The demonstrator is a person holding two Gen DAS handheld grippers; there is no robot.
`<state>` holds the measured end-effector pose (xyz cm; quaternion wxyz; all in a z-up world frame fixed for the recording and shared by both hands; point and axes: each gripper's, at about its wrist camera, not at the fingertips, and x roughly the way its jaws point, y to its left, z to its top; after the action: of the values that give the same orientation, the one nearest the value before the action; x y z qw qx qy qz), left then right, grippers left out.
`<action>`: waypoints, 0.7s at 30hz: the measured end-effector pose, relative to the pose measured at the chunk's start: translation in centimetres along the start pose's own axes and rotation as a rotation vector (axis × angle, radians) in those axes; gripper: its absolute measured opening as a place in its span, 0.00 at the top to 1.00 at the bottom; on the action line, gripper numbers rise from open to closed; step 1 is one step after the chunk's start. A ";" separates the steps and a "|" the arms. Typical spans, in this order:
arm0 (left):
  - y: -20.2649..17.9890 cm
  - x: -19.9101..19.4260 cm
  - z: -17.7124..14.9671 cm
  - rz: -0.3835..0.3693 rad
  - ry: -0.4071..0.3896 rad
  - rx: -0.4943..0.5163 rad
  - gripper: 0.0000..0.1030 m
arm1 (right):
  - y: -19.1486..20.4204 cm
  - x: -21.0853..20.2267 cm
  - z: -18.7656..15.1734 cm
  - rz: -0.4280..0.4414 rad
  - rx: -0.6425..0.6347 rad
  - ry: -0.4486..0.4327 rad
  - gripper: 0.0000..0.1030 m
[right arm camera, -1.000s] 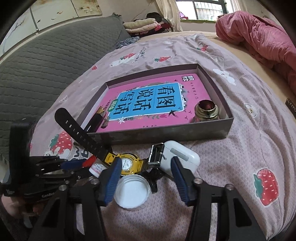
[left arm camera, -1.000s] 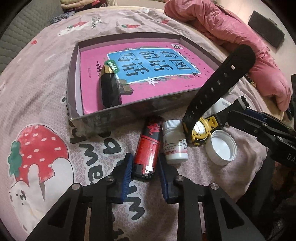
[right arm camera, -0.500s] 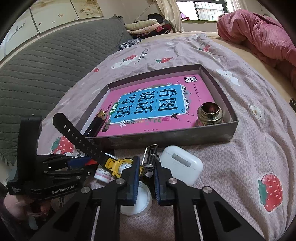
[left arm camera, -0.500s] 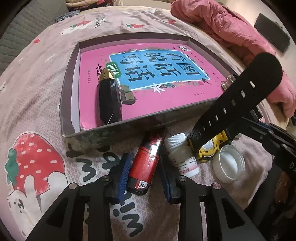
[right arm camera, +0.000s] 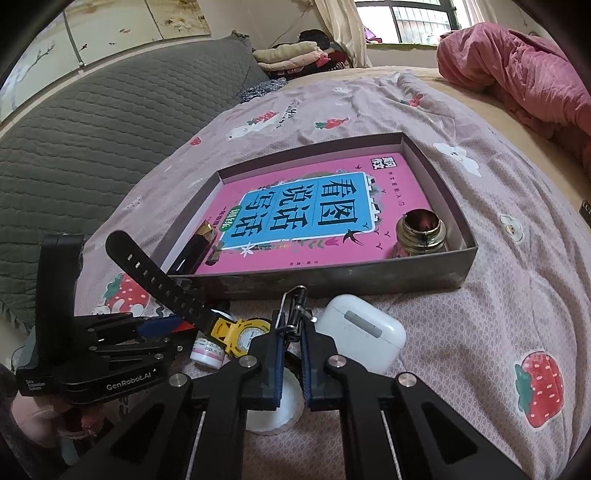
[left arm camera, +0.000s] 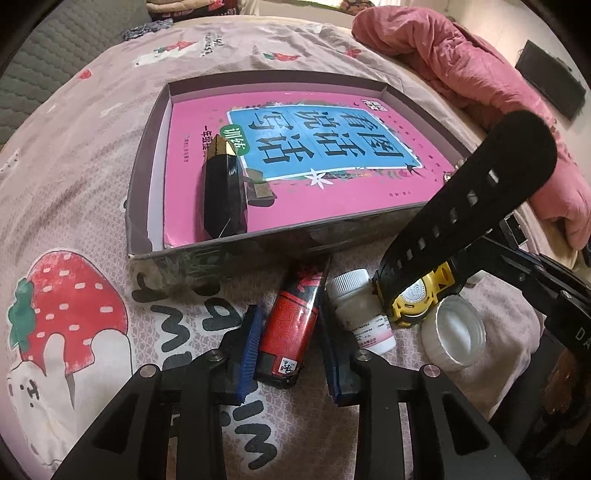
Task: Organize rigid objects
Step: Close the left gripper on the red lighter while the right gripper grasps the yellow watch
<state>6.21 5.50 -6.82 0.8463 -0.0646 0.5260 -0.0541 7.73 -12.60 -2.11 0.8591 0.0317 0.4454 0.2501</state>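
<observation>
Item: watch [right arm camera: 243, 334], at the tray's [right arm camera: 332, 282] six o'clock on the bed, is clamped at its buckle strap by the right tool [right arm camera: 291, 328], presumably for traying; left tool [left arm camera: 288, 332] is closing around the lighter [left arm camera: 295, 317].

light: soft daylight from window [right arm camera: 421, 22] at far end, evenly bright | shadows: faint, short, under box [left arm camera: 258, 254] front wall and beneath hand-held gripper [left arm camera: 288, 350] | glare: mild sheen on pink book cover [left arm camera: 332, 192] | blur: slight softness throughout | distortion: strong fisheye bend, black vignette at corners
</observation>
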 end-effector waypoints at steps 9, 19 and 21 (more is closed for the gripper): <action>-0.8 -1.0 -0.6 -0.014 0.001 0.023 0.77 | 0.5 -1.0 0.0 0.009 -0.032 -0.018 0.92; -0.1 -0.1 -0.3 -0.064 0.077 -0.063 0.77 | 0.4 -1.3 0.0 0.007 -0.026 -0.026 0.93; -0.3 0.4 0.1 -0.054 0.082 -0.060 0.77 | 0.4 -1.3 0.1 0.005 -0.023 -0.027 0.93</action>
<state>6.50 5.10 -7.07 0.8200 -0.1017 0.5596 -0.0638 7.04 -12.85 -1.00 0.8647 0.0263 0.4307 0.2570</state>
